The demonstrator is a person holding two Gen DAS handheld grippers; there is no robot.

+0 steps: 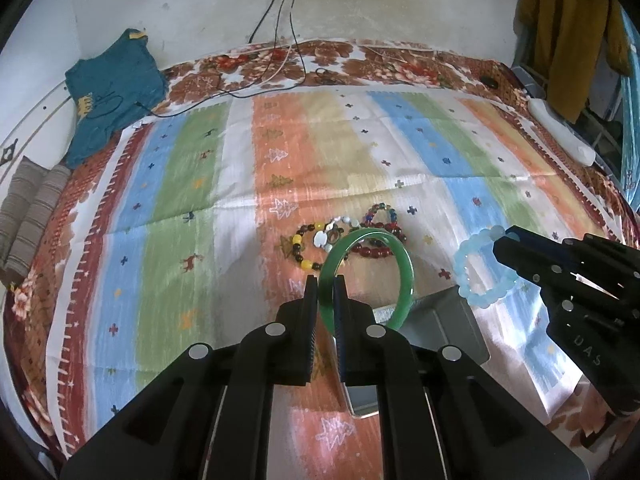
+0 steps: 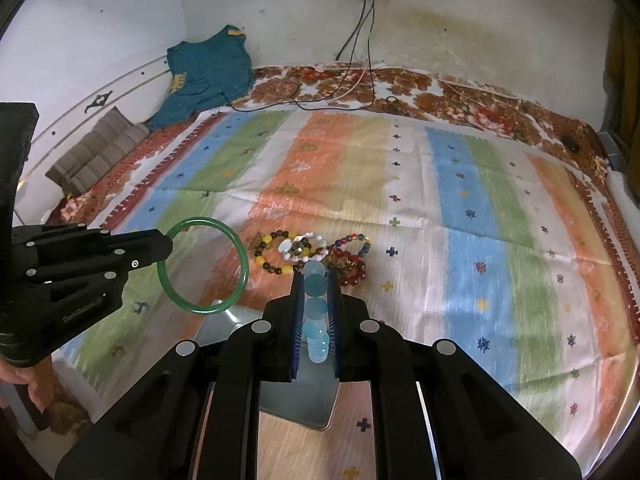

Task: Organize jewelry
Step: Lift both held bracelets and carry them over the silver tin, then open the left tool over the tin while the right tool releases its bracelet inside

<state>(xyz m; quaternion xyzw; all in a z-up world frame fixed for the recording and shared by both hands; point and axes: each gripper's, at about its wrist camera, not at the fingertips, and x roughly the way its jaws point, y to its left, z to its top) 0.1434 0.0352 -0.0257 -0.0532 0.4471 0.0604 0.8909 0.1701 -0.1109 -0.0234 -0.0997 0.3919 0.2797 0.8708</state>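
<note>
Clamped between the fingers of the left hand-held gripper [image 1: 326,292] is the green bangle [image 1: 370,276], pinched across one side of its rim and held upright in the air, above the near edge of a grey tray [image 1: 452,320] that lies just below and ahead of both grippers. By its glassy look I judge it rigid, smooth and likely brittle: slick under the pads and liable to crack if dropped, so a grip square across the band, as now, seems the safest hold. To its right, the right hand-held gripper [image 2: 316,280] is closed on the pale blue bead bracelet [image 2: 316,312], whose round translucent beads sit stacked between the fingers; that one probably flexes on its string and is light, so it may sag or roll unless taken across a bead or two. Ahead of both grippers, on the striped bedspread [image 1: 180,200], a small heap of beaded bracelets [image 1: 340,240] lies tangled and touching: yellow-and-dark, white, red, and multicoloured strands. Writing is scarce: the right gripper's body shows letters that seem to read "UAS", and the left gripper's side carries a small word too blurred to read with certainty. Further off lie a teal shirt [image 1: 112,92] and black cables [image 1: 280,20] hanging from a wall socket.
</note>
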